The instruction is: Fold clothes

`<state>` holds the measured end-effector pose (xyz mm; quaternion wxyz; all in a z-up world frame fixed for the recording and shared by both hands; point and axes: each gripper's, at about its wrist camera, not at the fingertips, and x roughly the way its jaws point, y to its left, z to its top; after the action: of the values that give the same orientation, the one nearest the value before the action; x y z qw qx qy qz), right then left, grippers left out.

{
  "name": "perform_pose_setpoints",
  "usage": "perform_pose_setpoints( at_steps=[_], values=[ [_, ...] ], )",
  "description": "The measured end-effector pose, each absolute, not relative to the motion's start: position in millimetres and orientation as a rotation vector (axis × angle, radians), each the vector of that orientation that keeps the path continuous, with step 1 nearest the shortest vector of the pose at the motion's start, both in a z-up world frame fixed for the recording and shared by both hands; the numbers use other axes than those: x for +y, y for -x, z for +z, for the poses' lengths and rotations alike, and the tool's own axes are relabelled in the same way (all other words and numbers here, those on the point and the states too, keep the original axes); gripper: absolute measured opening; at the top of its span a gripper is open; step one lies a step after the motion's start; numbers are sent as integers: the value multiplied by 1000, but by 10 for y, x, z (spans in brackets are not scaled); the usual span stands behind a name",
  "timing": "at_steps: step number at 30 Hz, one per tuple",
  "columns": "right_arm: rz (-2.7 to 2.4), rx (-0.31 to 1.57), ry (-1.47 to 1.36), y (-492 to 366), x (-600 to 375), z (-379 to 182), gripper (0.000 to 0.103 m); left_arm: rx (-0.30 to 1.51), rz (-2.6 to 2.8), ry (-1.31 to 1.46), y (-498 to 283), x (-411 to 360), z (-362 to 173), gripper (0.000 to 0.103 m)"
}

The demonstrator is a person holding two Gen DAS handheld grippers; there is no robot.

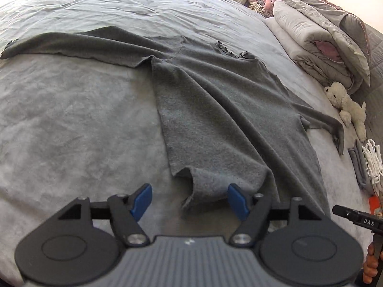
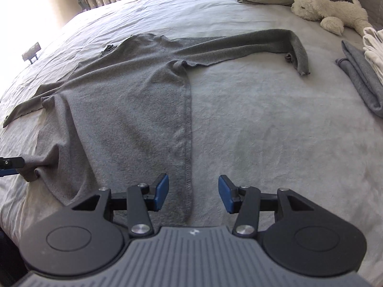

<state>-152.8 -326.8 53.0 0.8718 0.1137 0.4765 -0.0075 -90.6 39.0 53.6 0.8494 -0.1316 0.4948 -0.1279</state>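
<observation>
A dark grey long-sleeved top [image 1: 215, 100] lies spread on the bed, sleeves out to both sides. It also shows in the right wrist view [image 2: 124, 105]. My left gripper [image 1: 190, 199] is open, its blue pads either side of the rumpled bottom-left hem corner [image 1: 203, 191], which rises between the jaws. My right gripper [image 2: 194, 195] is open over the bottom right hem edge [image 2: 189, 186], the side seam running between its pads. The right sleeve [image 2: 263, 43] bends back at the cuff.
The grey bedsheet [image 1: 71, 119] covers the bed. A folded duvet and pillows [image 1: 318, 35] lie at the head. A white plush toy [image 2: 330, 9] lies near them. Folded grey [image 2: 361, 76] and white clothes [image 2: 373, 47] are stacked at the right.
</observation>
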Motion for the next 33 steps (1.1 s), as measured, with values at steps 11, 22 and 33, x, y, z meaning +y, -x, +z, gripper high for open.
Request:
perform_pose_setpoints(
  at_steps=[11, 22, 33],
  values=[
    [36, 908, -239, 1744, -3155, 699, 5, 1010, -307, 391, 1232, 602, 823, 5],
    [31, 906, -291, 1945, -3141, 876, 0, 1049, -267, 369, 1493, 946, 856, 5],
    [-2, 978, -317, 1758, -3017, 542, 74, 1073, -205, 362, 1349, 1023, 537, 19]
  ],
)
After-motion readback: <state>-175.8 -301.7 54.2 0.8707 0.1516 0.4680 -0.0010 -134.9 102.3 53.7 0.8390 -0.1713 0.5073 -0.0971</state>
